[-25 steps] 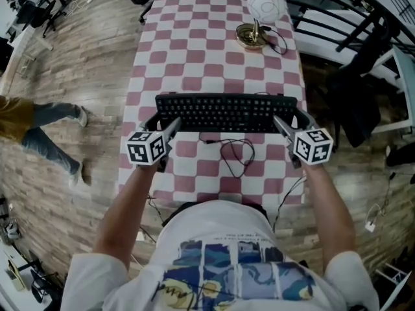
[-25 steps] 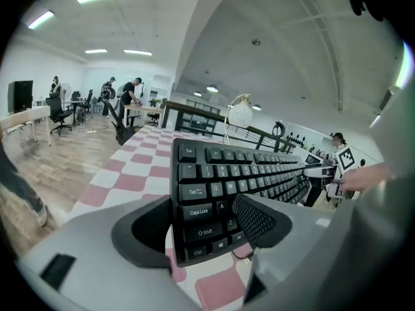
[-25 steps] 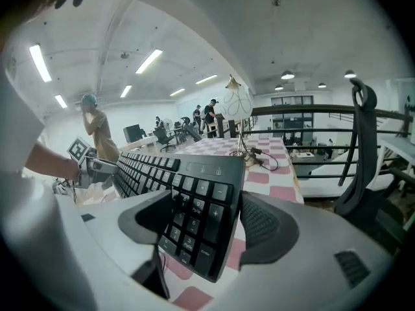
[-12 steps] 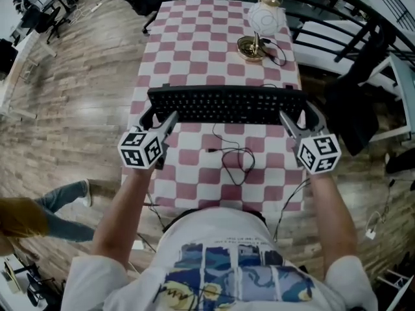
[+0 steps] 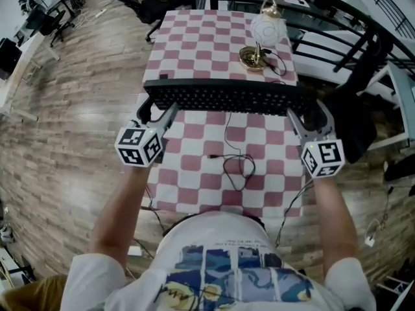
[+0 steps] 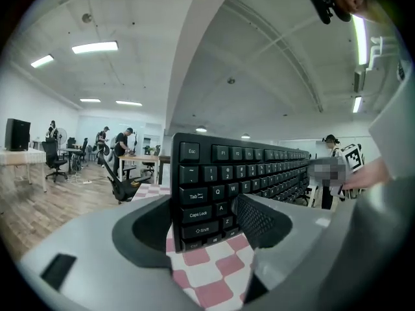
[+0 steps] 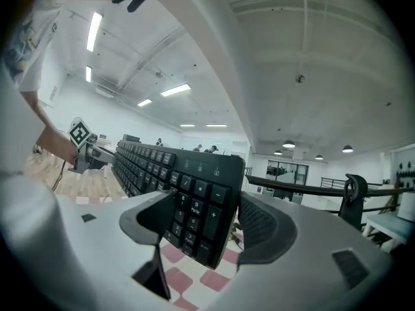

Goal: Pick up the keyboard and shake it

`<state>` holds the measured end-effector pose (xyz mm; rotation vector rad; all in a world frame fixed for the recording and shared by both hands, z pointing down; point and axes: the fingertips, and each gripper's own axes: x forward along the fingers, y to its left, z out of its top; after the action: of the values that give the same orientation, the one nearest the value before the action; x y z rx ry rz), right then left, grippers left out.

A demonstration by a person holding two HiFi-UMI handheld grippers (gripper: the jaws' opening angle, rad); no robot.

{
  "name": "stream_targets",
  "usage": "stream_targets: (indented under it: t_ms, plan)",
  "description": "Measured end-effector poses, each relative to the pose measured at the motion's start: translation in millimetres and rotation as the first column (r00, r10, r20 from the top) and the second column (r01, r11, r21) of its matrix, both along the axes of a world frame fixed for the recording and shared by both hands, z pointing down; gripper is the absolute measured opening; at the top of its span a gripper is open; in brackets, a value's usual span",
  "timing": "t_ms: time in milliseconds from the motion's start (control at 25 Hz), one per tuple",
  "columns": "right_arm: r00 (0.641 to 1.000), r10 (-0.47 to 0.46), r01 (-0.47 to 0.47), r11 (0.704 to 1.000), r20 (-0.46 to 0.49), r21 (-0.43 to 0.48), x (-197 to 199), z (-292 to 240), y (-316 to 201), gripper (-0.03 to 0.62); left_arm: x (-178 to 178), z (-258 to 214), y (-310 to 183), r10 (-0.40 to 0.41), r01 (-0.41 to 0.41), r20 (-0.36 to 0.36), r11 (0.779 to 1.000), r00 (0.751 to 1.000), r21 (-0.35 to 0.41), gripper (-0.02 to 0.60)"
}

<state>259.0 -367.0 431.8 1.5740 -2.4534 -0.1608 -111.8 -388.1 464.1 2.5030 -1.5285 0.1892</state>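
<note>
Black keyboard [image 5: 227, 98] held up above the checkered table [image 5: 214, 37], left gripper [image 5: 157, 113] clamped on its left end, right gripper [image 5: 306, 114] jaws closing tighter on its right end, cable [image 5: 228, 141] trailing down onto the table.

Globe lamp [image 5: 268, 28] — on checkered tablecloth [image 5: 194, 44]

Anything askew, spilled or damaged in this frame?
Nothing spilled or damaged. The keyboard is held up off the checked tablecloth and tilted rather than flat. Its cable hangs down and lies in a loose loop on the cloth.
</note>
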Motion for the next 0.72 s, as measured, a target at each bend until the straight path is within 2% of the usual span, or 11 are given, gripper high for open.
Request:
stream_targets:
  t_ms: [320, 560, 720]
  plan:
    - [0.997, 0.007, 0.004, 0.989, -0.071, 0.146, -10, -55, 2, 0.308, -7, -42, -4, -0.005, 0.006, -0.008, 0.996, 1.000, 0.093, 0.302]
    - [0.991, 0.040, -0.014, 0.980, -0.130, 0.197, -13, -73, 2, 0.304, -10, -65, -9, -0.008, 0.008, 0.004, 0.990, 1.000, 0.142, 0.302]
    - [0.989, 0.056, -0.024, 0.974, -0.137, 0.226, -13, -78, -1, 0.304, -11, -74, -11, -0.013, 0.010, 0.018, 0.986, 1.000, 0.165, 0.302]
